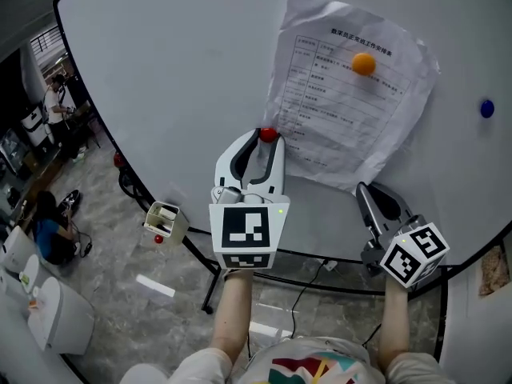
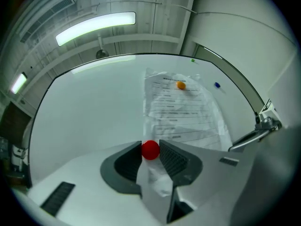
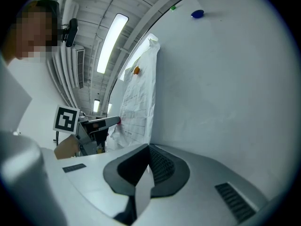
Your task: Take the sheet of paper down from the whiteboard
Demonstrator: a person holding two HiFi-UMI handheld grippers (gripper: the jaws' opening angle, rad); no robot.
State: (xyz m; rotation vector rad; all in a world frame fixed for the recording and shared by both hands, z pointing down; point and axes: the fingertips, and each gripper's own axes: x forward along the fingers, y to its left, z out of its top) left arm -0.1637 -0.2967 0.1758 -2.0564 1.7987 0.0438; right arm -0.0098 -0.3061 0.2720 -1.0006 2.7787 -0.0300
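A crumpled printed sheet (image 1: 344, 94) hangs on the whiteboard (image 1: 176, 78), pinned near its top by an orange magnet (image 1: 363, 63). My left gripper (image 1: 268, 138) is at the sheet's lower left corner, shut on a red ball magnet (image 1: 268, 134). In the left gripper view the red magnet (image 2: 150, 150) sits pinched between the jaw tips, with the sheet (image 2: 181, 112) and the orange magnet (image 2: 180, 84) beyond it. My right gripper (image 1: 362, 189) is shut and empty, close to the board below the sheet's lower right. In the right gripper view the sheet (image 3: 138, 102) hangs to the left of its jaws (image 3: 149, 147).
A blue magnet (image 1: 486, 108) sticks to the board right of the sheet. The board's black frame and stand legs (image 1: 210, 290) run below my hands. A small box (image 1: 164, 222) lies on the floor, with white bins (image 1: 56, 310) and people (image 1: 58, 102) at the left.
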